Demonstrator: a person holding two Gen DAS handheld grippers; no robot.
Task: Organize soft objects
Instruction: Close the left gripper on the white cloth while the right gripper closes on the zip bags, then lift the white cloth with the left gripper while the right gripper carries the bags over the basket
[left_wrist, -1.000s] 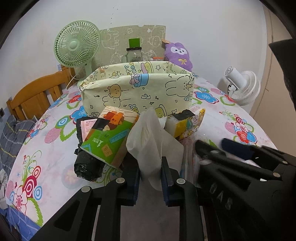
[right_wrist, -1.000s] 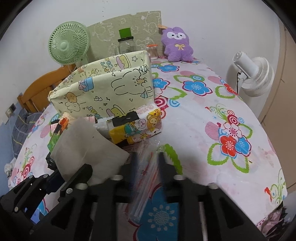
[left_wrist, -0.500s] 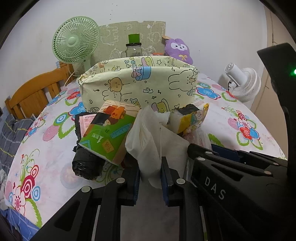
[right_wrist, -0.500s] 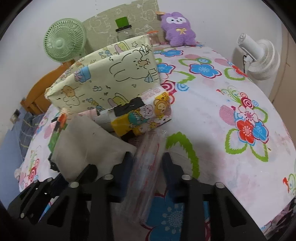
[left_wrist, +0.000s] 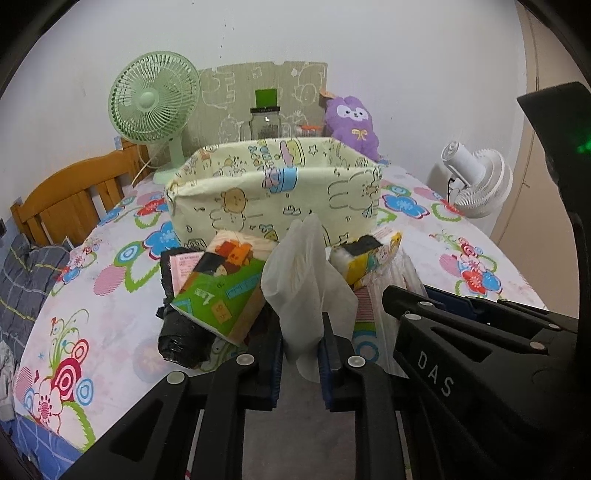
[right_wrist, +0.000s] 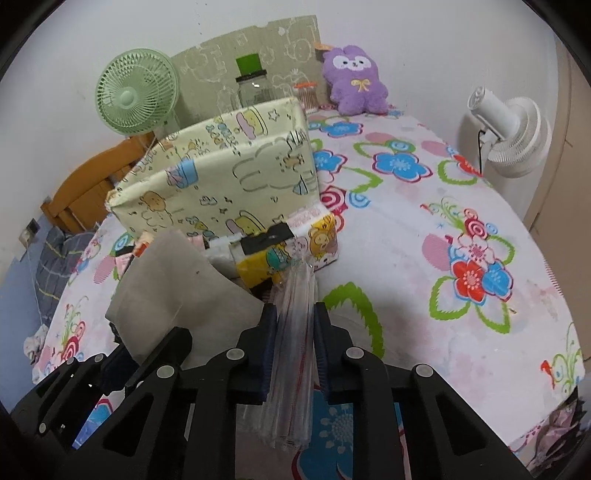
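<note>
My left gripper (left_wrist: 301, 332) is shut on a white tissue sheet (left_wrist: 306, 280) that stands up between its pads, lifted off the table. My right gripper (right_wrist: 295, 328) is shut on a clear plastic pack of straws (right_wrist: 293, 332) and holds it raised. A cream cartoon-print fabric bin (left_wrist: 273, 192) stands open-topped behind the pile; it also shows in the right wrist view (right_wrist: 221, 177). In front of it lie a green tissue pack (left_wrist: 221, 291), a yellow cartoon tissue pack (right_wrist: 288, 247) and a black bag roll (left_wrist: 181, 336).
A green desk fan (left_wrist: 153, 107), a glass jar (left_wrist: 264, 123) and a purple plush bunny (right_wrist: 354, 81) stand at the back. A white fan (right_wrist: 509, 129) is off the table's right edge. A wooden chair (left_wrist: 66, 199) is at left. The floral tablecloth (right_wrist: 424, 236) covers the table.
My right gripper closed on the straw pack and lifted it off the table. My left gripper rose a little with the tissue sheet, and the bin now sits lower in view.
</note>
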